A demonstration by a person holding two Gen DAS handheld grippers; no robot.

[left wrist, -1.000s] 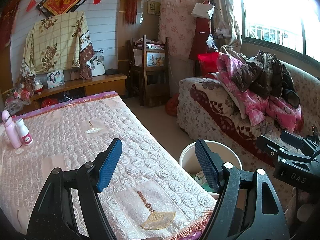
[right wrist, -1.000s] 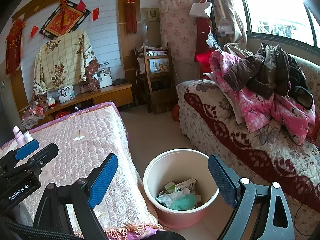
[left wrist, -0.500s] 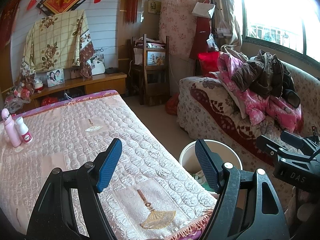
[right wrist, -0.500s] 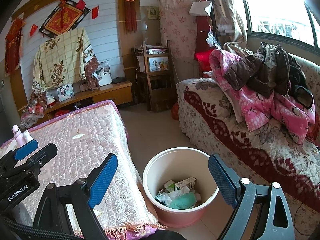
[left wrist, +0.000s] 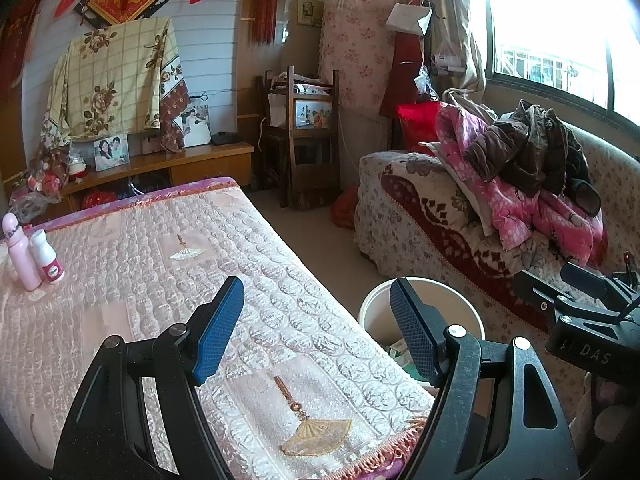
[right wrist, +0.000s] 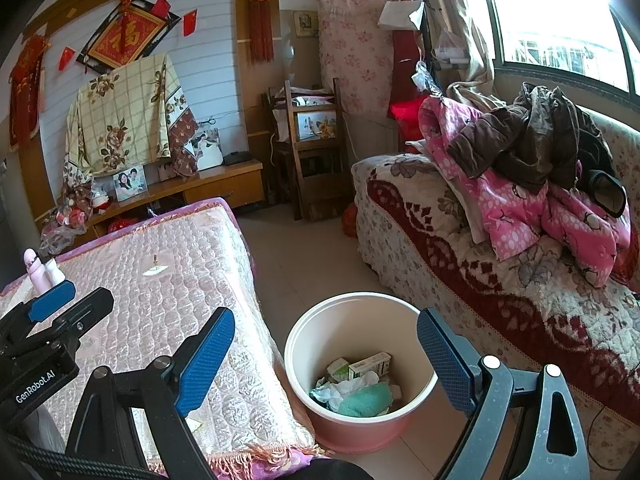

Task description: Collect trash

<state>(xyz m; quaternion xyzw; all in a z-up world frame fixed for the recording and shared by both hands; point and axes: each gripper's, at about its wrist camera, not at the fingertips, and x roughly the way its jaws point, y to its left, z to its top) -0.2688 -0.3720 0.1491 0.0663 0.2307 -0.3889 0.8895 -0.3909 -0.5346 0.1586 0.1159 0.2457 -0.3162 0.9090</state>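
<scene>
A round pink-and-cream trash bin (right wrist: 360, 428) stands on the floor between the table and the sofa, holding a small carton (right wrist: 370, 364), crumpled white paper (right wrist: 344, 386) and a teal cloth (right wrist: 366, 400). Its rim also shows in the left wrist view (left wrist: 372, 308). My right gripper (right wrist: 326, 354) is open and empty, held above the bin. My left gripper (left wrist: 316, 330) is open and empty, above the table's near corner, left of the bin. Each gripper shows at the edge of the other's view.
The table has a quilted pink cover (left wrist: 160, 264). A pink bottle (left wrist: 18, 256) and a small white bottle (left wrist: 48, 258) stand at its far left. A sofa (right wrist: 500, 276) piled with clothes (right wrist: 532, 152) is to the right. A wooden chair (right wrist: 316, 152) and low shelf (right wrist: 200, 188) are behind.
Both views have drifted only slightly; the grippers stay open and empty over the same spots.
</scene>
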